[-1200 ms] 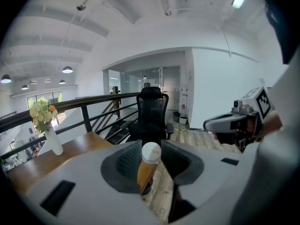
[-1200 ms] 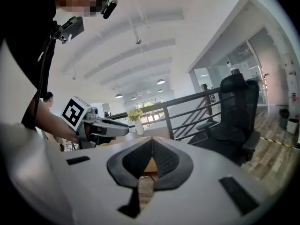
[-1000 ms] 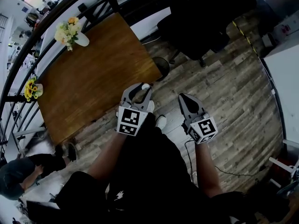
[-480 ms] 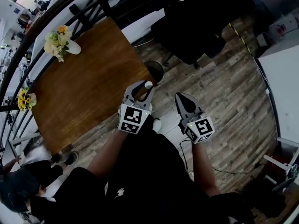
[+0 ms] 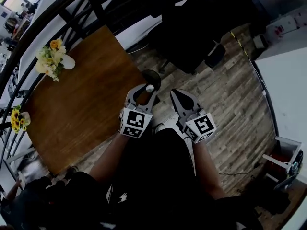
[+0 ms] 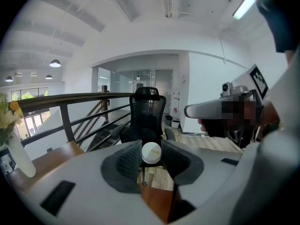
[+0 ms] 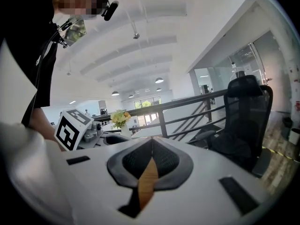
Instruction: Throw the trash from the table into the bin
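A wooden table (image 5: 81, 109) is seen from above on a plank floor, with a black railing (image 5: 57, 13) along its far side and a dark office chair (image 5: 192, 28) standing well off its right-hand corner. Two vases of yellow flowers (image 5: 50, 59) are left on the table, one at its far edge and one at its left edge; no other loose items can be made out on it. A round dark container (image 5: 151, 76), taken to be the bin, is set on the floor just beside the table's right corner.

Both grippers are held off the table's right edge, over the floor. The left gripper (image 5: 145, 90) is clamped on the trash (image 6: 151, 153), a small white round piece pinched between the pad tips and carried close to the bin. The right gripper (image 5: 176, 94) is closed with nothing in it, a little farther from the table.

The piece is judged to be light and fairly stiff, possibly a cap, though its exact kind cannot be told. A smooth round body held only at the tips could be squeezed out sideways, so it is best taken across its widest part, deeper in the ribbed pads.
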A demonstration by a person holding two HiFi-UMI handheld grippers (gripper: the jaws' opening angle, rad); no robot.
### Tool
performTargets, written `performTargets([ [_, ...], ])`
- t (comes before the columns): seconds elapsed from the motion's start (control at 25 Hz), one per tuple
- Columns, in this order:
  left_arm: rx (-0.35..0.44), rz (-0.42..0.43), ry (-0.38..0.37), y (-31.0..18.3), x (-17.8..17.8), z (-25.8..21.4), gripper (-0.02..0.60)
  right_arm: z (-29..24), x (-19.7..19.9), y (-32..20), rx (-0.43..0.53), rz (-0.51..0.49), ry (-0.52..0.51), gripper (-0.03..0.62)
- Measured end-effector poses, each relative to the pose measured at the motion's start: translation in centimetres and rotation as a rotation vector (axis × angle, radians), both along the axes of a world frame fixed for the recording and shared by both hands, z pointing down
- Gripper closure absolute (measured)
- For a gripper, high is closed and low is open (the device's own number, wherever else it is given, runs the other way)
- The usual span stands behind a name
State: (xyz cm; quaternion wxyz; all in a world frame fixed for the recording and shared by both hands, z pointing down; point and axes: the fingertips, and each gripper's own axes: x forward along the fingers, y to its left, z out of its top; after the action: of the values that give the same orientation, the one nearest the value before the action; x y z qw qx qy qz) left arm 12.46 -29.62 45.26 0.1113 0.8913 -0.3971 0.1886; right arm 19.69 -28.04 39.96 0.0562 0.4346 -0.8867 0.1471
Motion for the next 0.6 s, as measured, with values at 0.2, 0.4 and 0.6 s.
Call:
performTargets([
  [0.2,-0.018,-0.012,0.013,-1.4,-0.1,0.6,0.446,0.1,-0.1,-1.6,-0.017,-0.013,0.035,0.582],
  [0.4,-0.033,-0.056,0.039,-2.1,0.3,1.4,0.446,1.1,0.0,-2.9,-0.031,-0.058,0.059,0.582],
  [0.6,-0.050,-0.126,0.031,-3.1,2.0,2.4,0.446,1.9,0.6,-4.8,-0.042,-0.157,0.076,0.582],
])
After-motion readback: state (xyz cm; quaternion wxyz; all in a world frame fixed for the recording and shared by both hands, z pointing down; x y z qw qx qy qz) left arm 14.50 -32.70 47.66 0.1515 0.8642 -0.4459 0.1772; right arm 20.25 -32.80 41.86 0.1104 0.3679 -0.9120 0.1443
